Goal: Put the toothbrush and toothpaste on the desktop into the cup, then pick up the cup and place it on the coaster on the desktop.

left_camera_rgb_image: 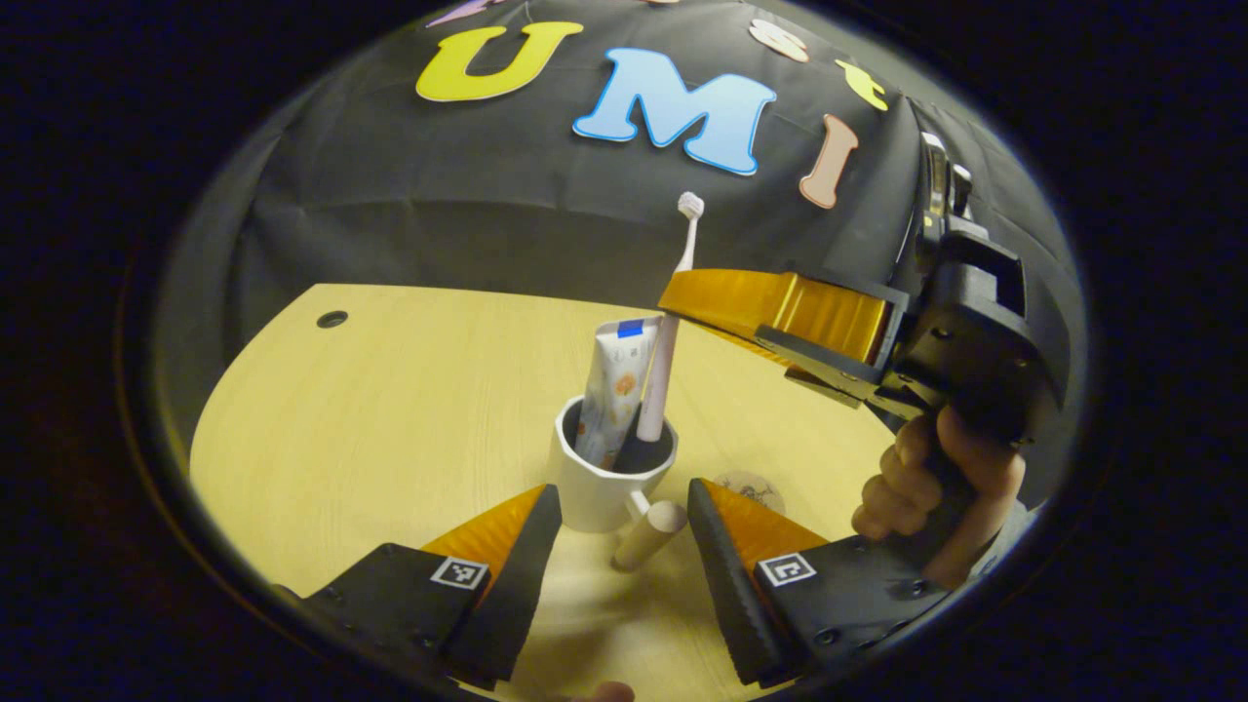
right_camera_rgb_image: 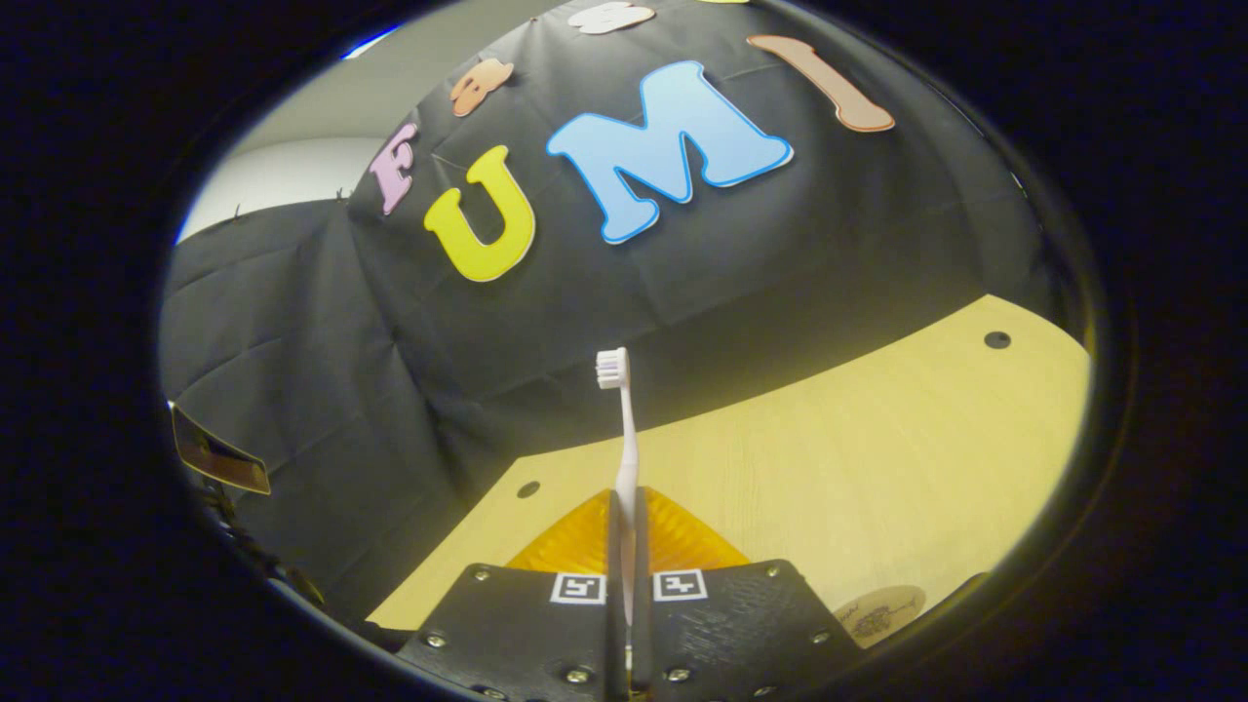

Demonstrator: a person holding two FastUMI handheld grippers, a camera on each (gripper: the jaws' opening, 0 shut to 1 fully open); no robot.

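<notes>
1. The cup [left_camera_rgb_image: 603, 478] is a plain white mug, faceted around the rim rather than perfectly round, with a pale wooden peg-style handle [left_camera_rgb_image: 648, 534] sticking out toward the camera. It stands upright on the surface [left_camera_rgb_image: 390, 429], a light yellowish wood-grain top with small round holes in it.
2. The toothpaste [left_camera_rgb_image: 614, 390] is already in the cup, a soft white tube with little orange prints and a blue band at the top, leaning a bit to the right.
3. The toothbrush [left_camera_rgb_image: 673, 331] is pale pink with a skinny neck and a small white bristle head, bottom end down inside the cup beside the tube. In the right gripper view the toothbrush [right_camera_rgb_image: 624, 439] stands straight up between the fingers.
4. The right claw [right_camera_rgb_image: 624, 585] is closed tight on the toothbrush handle. In the left gripper view it [left_camera_rgb_image: 682, 297] reaches in from the right, with a hand [left_camera_rgb_image: 926, 487] wrapped around its grip.
5. The left claw [left_camera_rgb_image: 624, 507] is spread wide, holding nothing, low over the surface with the cup just ahead between its fingers.
6. The coaster [left_camera_rgb_image: 751, 487] is a thin round tan disc with a faint drawing, flat on the surface just right of the cup; the coaster [right_camera_rgb_image: 877, 614] also peeks in at the lower right of the right gripper view.
</notes>
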